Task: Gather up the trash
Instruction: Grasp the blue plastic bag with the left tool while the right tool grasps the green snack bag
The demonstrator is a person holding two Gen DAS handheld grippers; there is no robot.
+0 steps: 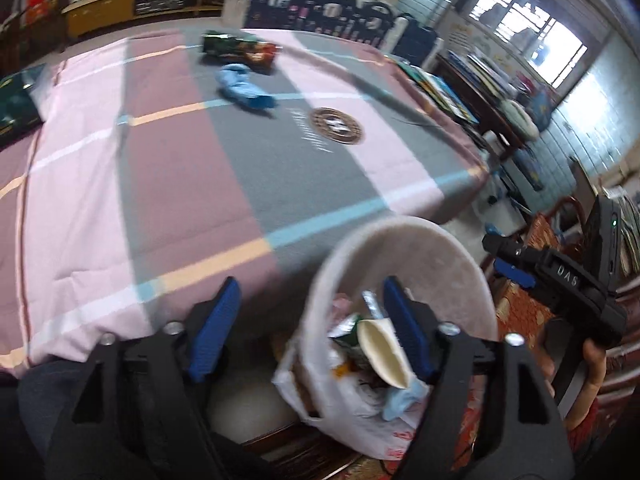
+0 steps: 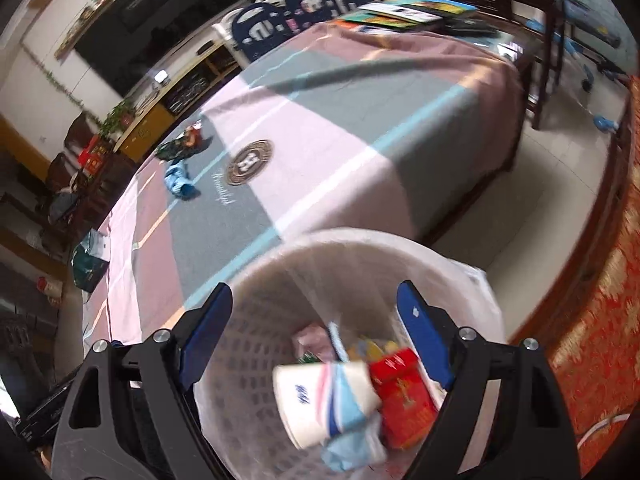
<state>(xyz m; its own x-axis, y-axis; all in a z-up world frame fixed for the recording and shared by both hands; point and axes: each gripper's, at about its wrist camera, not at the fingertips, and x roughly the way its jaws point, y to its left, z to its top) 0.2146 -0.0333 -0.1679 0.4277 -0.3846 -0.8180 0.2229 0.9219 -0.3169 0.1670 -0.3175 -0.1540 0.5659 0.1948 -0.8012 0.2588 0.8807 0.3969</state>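
Both the left gripper (image 1: 312, 320) and right gripper (image 2: 316, 336) hang with jaws apart and empty over the near bin (image 2: 400, 248); the drop looks done; next, reach far for the blue glove (image 1: 244, 88) and snack wrapper (image 1: 240, 50).

Paper cup (image 1: 384, 350) (tilted) in bin (image 1: 420, 248)

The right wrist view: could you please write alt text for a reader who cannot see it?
The open right gripper hangs over a white trash basket that holds a paper cup, a red box and wrappers. Behind it, a table with a striped cloth still carries a blue glove and a dark snack bag.
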